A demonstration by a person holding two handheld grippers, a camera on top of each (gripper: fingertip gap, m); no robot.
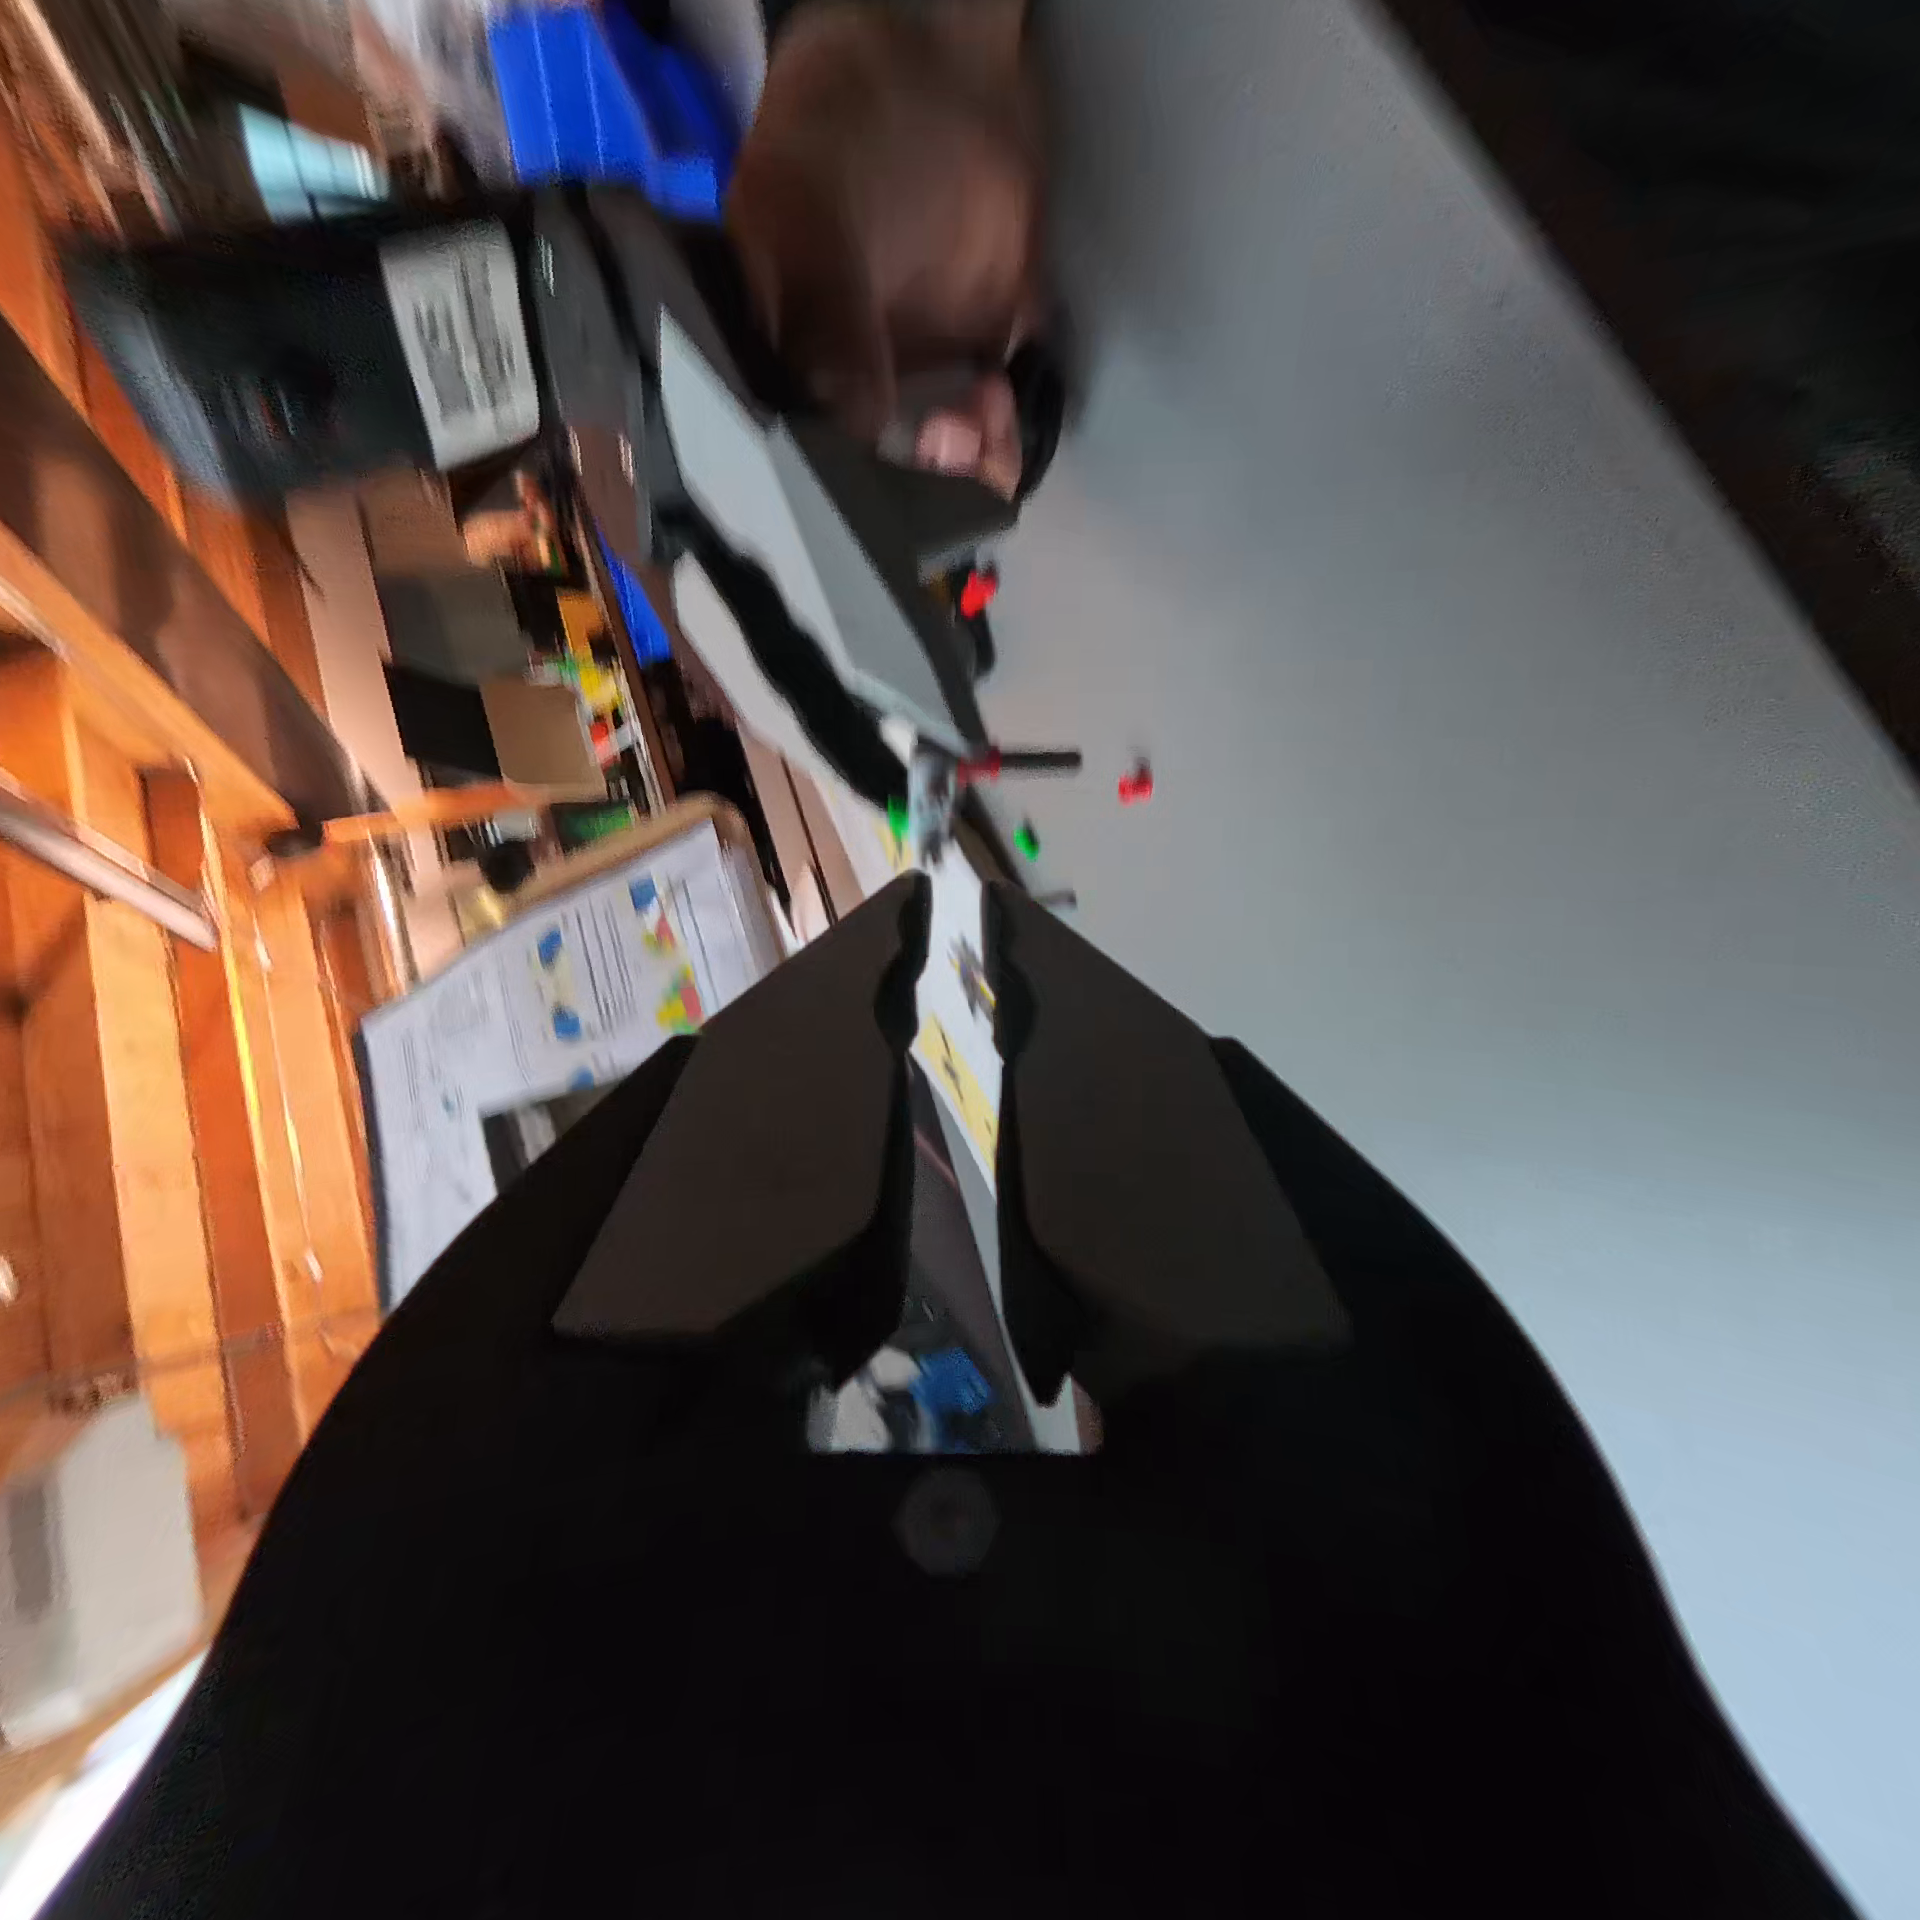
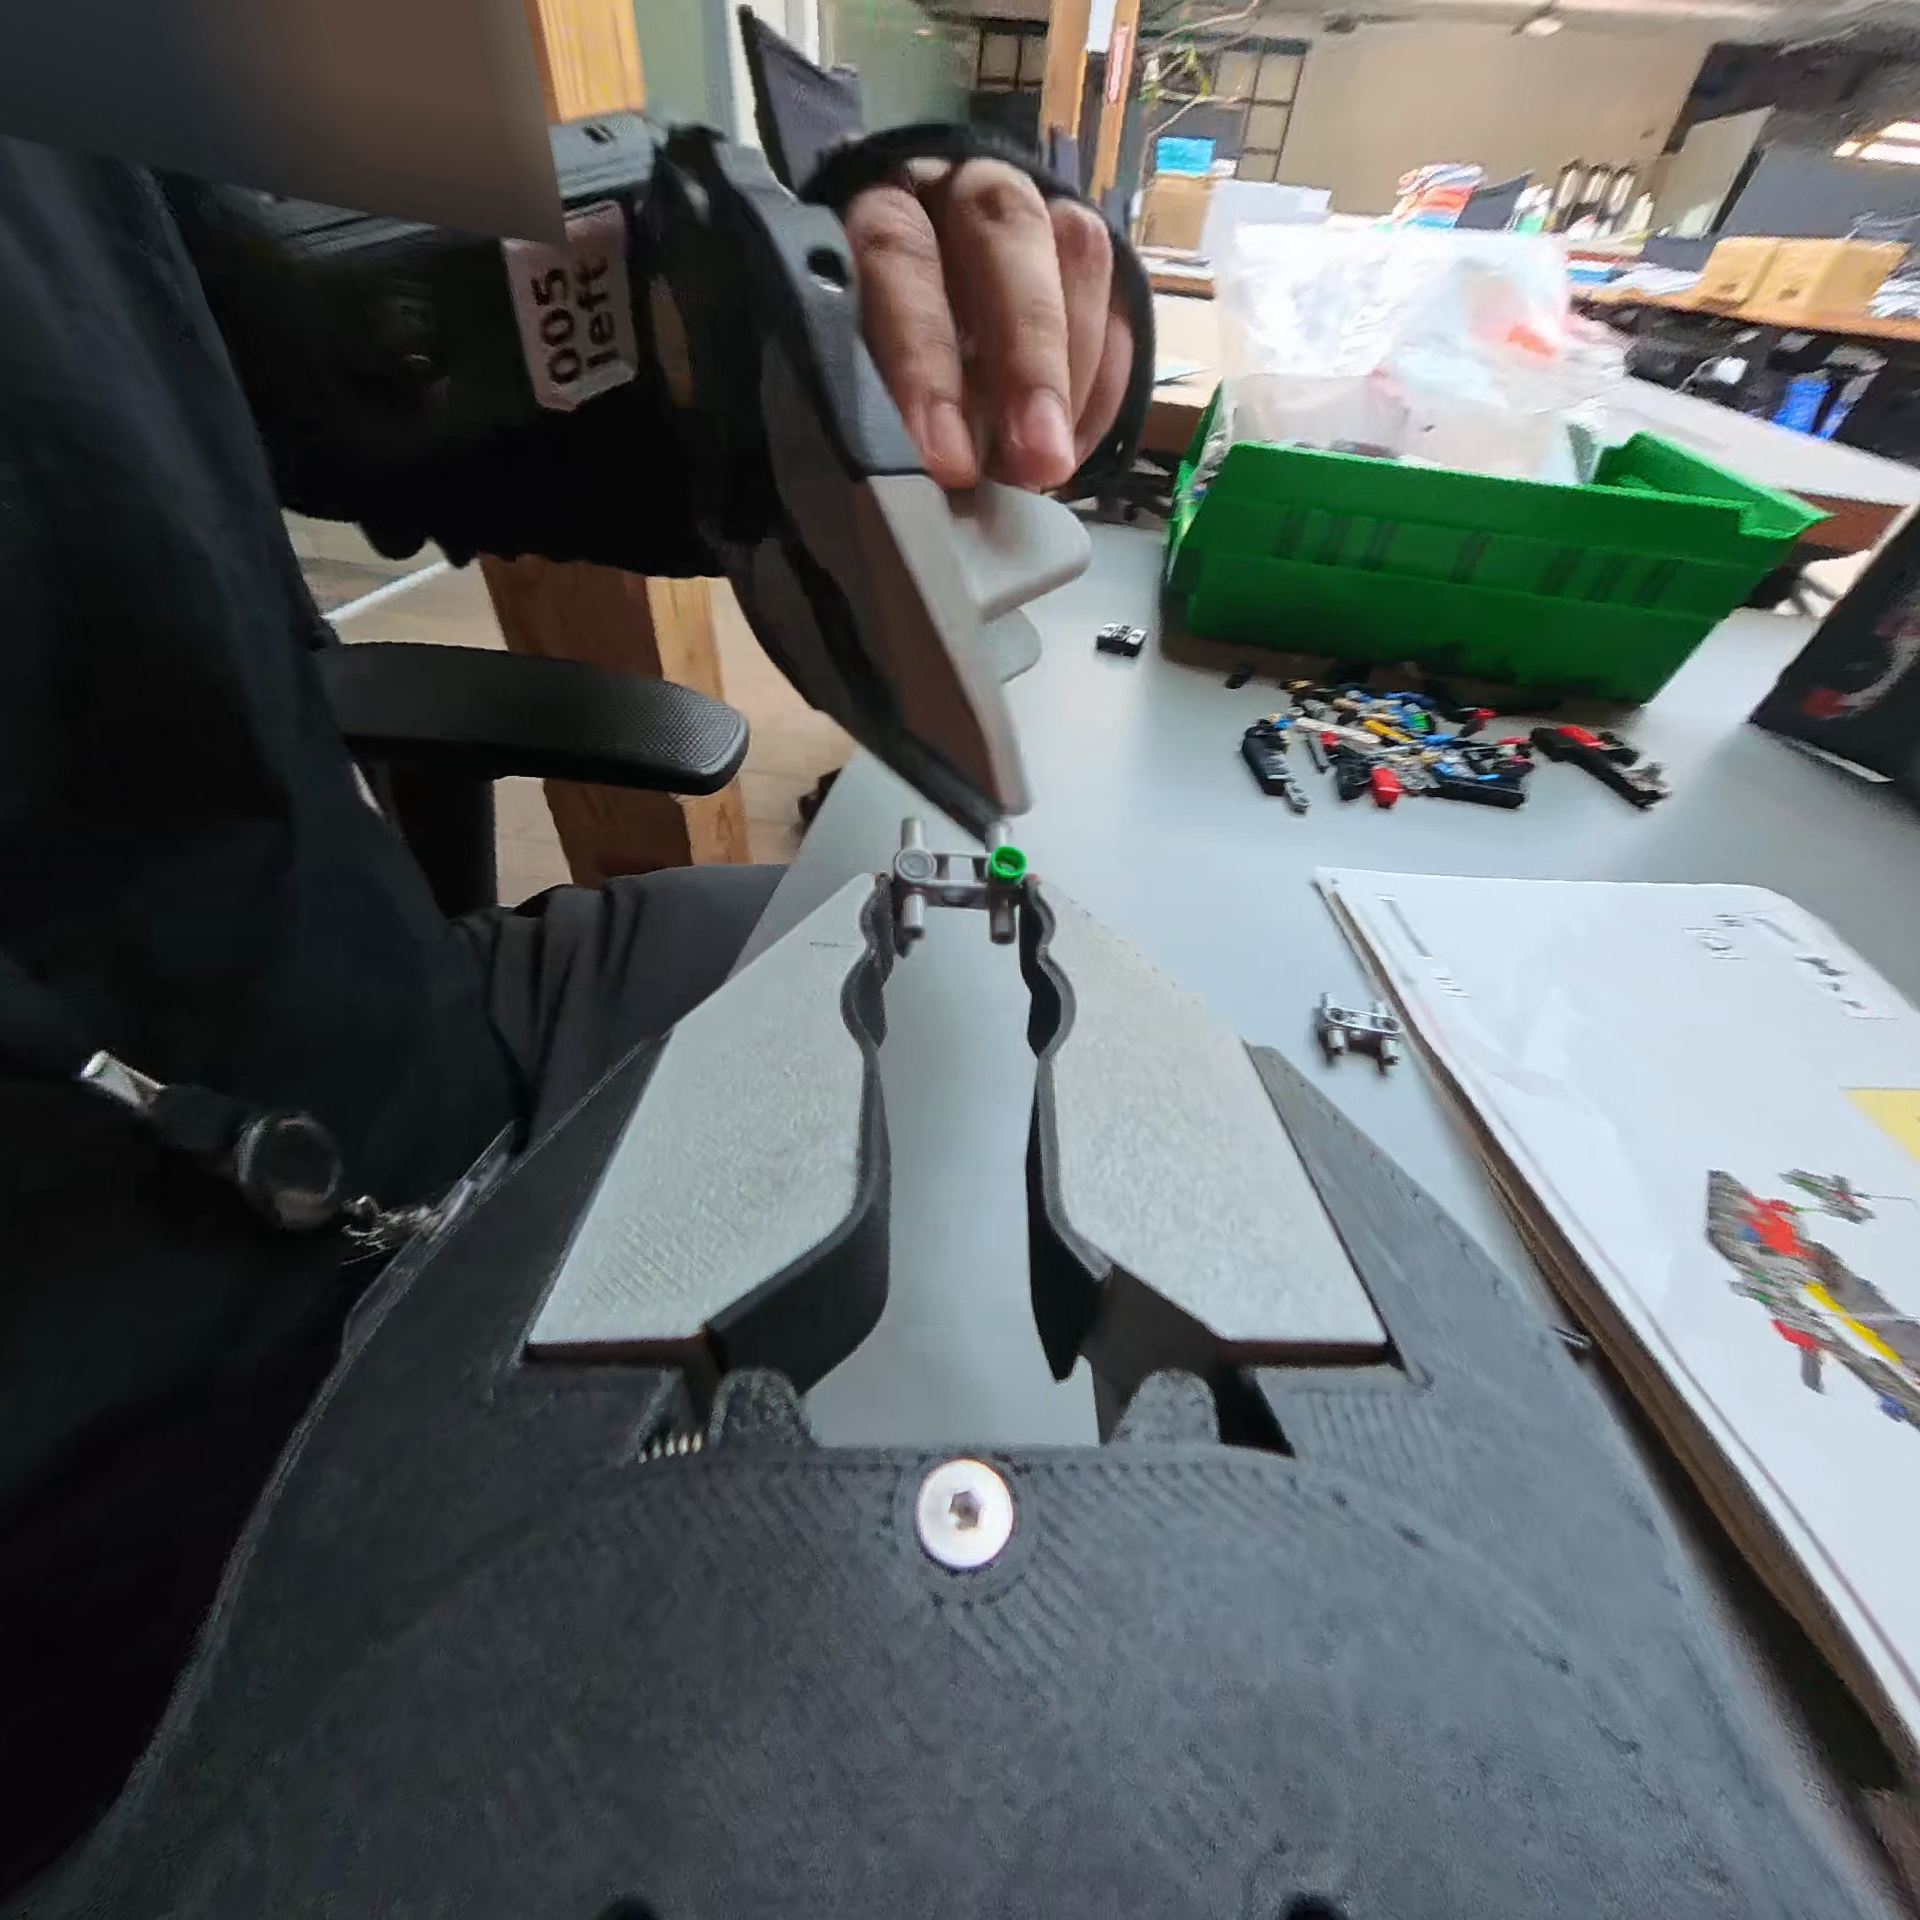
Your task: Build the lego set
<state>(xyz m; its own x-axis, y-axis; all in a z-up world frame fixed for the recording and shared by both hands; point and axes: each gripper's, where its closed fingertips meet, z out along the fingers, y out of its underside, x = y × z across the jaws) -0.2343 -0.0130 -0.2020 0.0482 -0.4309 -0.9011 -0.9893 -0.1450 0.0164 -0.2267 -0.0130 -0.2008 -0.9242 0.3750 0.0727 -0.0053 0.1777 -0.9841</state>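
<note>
The grey connector assembly (image 2: 951, 883) is clamped crosswise in the right claw (image 2: 956, 899); the left claw (image 2: 987, 816), closed, is poised just above its green pin (image 2: 1006, 860).

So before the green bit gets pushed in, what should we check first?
1. Right gripper holds the grey lego piece between its fingertips: ok.
2. Green peg sits at the grey piece's end: ok, though how deep it is in, cannot tell.
3. Left gripper tips are down at the green peg: ok; shut or open, cannot tell, since the left wrist view is blurred.
4. The piece is held above the grey table, with nothing beneath it: ok.
5. Instruction booklet lies open beside the work: ok.
6. Spare grey piece lies by the booklet, pile of parts farther back: ok.
</note>
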